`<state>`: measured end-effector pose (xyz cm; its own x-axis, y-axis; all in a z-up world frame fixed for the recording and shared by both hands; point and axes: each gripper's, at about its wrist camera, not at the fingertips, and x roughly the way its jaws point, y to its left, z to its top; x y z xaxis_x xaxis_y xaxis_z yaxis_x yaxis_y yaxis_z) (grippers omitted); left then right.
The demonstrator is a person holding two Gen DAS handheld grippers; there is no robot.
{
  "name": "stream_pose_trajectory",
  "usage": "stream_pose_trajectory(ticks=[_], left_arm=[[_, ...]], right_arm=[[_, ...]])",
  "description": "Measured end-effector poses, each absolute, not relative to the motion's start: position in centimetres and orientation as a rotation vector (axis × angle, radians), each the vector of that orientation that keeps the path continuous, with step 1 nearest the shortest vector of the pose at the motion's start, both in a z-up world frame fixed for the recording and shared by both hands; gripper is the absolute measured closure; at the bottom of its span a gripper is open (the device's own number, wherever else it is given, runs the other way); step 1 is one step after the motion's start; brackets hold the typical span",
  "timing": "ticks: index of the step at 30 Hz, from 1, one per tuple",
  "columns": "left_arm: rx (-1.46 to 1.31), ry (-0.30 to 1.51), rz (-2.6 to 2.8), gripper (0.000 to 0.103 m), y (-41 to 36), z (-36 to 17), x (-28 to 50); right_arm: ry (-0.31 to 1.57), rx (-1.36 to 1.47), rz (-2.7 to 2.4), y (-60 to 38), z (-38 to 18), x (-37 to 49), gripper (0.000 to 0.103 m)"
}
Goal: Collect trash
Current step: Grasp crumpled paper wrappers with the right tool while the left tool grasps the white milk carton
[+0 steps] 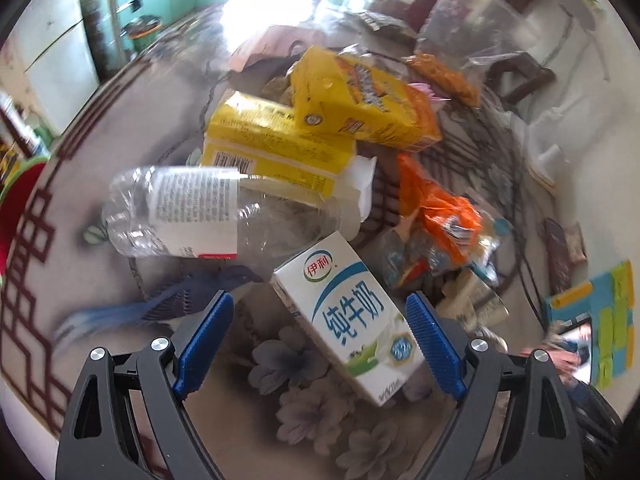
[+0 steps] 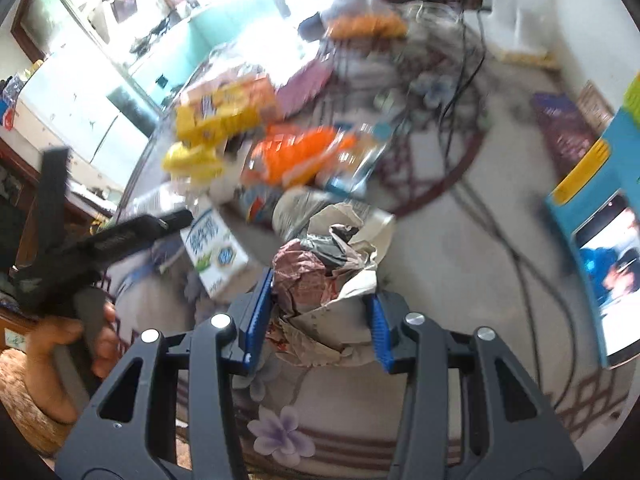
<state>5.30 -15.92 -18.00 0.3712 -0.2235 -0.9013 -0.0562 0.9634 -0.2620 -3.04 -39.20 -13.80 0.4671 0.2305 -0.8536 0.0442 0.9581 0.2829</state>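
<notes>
A white and blue milk carton [image 1: 352,320] lies on the flowered tablecloth between the blue pads of my left gripper [image 1: 320,296], which stands open around it. Behind it lie a clear plastic bottle [image 1: 180,212], two yellow boxes [image 1: 276,144] and an orange wrapper [image 1: 436,200]. In the right wrist view my right gripper [image 2: 319,288] is shut on a crumpled paper wad [image 2: 328,264], with both pads against its sides. The same carton [image 2: 214,252] shows to the left, under the left gripper's black body [image 2: 100,240], which a hand [image 2: 72,340] holds.
A screen on a blue and yellow stand [image 2: 608,272] stands at the right, with dark cables [image 2: 516,248] running across the cloth. A purple packet [image 2: 564,128] lies behind it. The round table's edge [image 1: 24,360] curves close at the left.
</notes>
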Motion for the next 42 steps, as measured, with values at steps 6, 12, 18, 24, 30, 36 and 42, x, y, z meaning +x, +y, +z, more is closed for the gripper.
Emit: stream_pose_trajectory(ticks=[6,12,18,24,30,36,42], left_arm=[[-0.278,1.250,-0.071,0.018,-18.1,-20.2,5.7],[-0.289,1.328,-0.063,0.018,-19.3,-22.2,6.2],[-0.295,1.341,-0.046,0.015,-19.2,-22.6,5.9],[-0.293,1.351,-0.009,0.016,-17.9,-22.7,5.0],[-0.248,1.320,-0.081,0.041,-18.4,-22.2,4.9],[-0.289,1.297,-0.193,0.050,-17.7,-20.0,4.1],[-0.218,1.110,-0.243,0.051,-16.9,-14.4,3.2]], right_arm=[[1.056,0.259,0.103,-40.1,-12.6,-2.6,0.059],[1.060,0.249,0.123,-39.7,-12.9,-2.4,0.058],[1.064,0.252,0.141,-39.3,-13.1,-2.1,0.058],[1.065,0.255,0.151,-39.1,-13.2,-1.7,0.057],[1.071,0.246,0.176,-38.1,-13.3,-1.4,0.057],[1.038,0.194,0.174,-36.7,-11.9,-1.2,0.057],[0.974,0.131,0.195,-34.6,-9.3,-0.8,0.057]])
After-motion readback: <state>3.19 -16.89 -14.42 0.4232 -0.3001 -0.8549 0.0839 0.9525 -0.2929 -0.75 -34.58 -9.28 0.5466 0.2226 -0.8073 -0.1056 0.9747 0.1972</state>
